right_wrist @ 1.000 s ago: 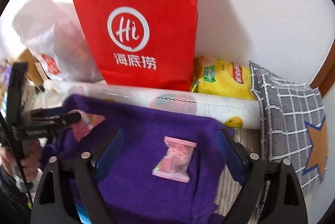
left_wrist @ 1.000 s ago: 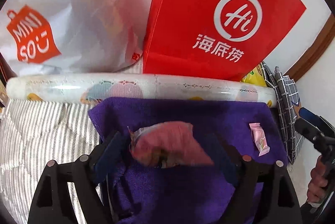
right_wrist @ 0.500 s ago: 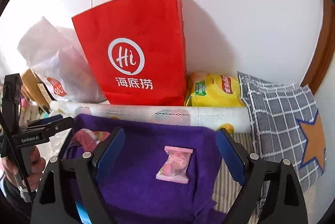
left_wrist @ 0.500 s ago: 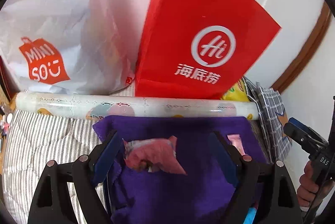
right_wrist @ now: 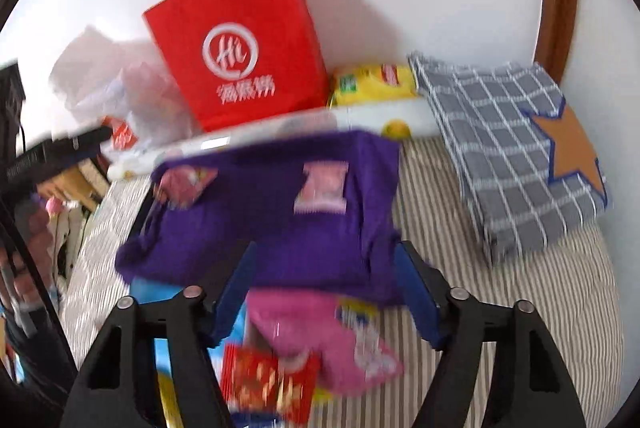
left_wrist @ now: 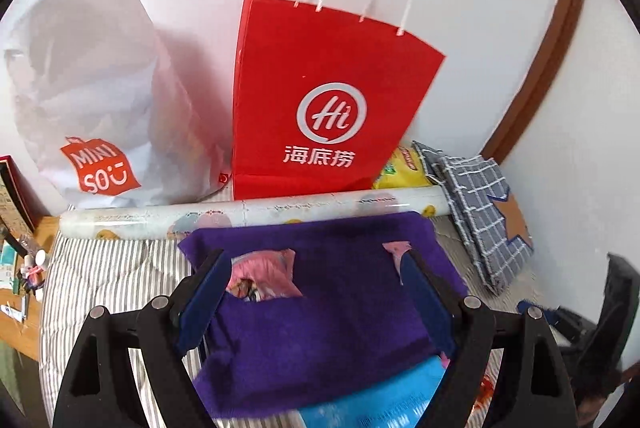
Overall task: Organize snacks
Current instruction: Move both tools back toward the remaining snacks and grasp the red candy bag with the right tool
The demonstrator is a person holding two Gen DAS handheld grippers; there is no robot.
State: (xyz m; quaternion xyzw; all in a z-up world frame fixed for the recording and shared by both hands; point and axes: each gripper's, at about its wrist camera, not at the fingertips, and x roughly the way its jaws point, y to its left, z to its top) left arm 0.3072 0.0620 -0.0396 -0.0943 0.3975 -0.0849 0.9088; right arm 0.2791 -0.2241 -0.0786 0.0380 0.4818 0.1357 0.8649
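Observation:
A purple cloth [left_wrist: 320, 304] lies on the striped bedding, also in the blurred right wrist view [right_wrist: 276, 224]. A pink snack pack [left_wrist: 262, 278] lies on its left part, and a small pink candy packet [left_wrist: 396, 252] on its right part [right_wrist: 324, 190]. My left gripper [left_wrist: 316, 288] is open and empty above the cloth. My right gripper [right_wrist: 324, 288] is open and empty, over a pile of snacks at the cloth's near edge: a pink bag [right_wrist: 332, 340], a red packet [right_wrist: 268, 384], and a blue packet [left_wrist: 372, 400].
A red paper bag [left_wrist: 324, 108] and a white MINISO plastic bag [left_wrist: 100, 108] stand against the wall. A printed roll [left_wrist: 240, 214] lies before them. A yellow chip bag [right_wrist: 372, 84] and a grey checked cushion [right_wrist: 512, 148] sit at the right. A cluttered wooden table [left_wrist: 24, 268] is at the left.
Both grippers pulled back and up from the cloth. The pink snack pack now lies on the cloth, free of my left gripper. The near snack pile came into the right wrist view.

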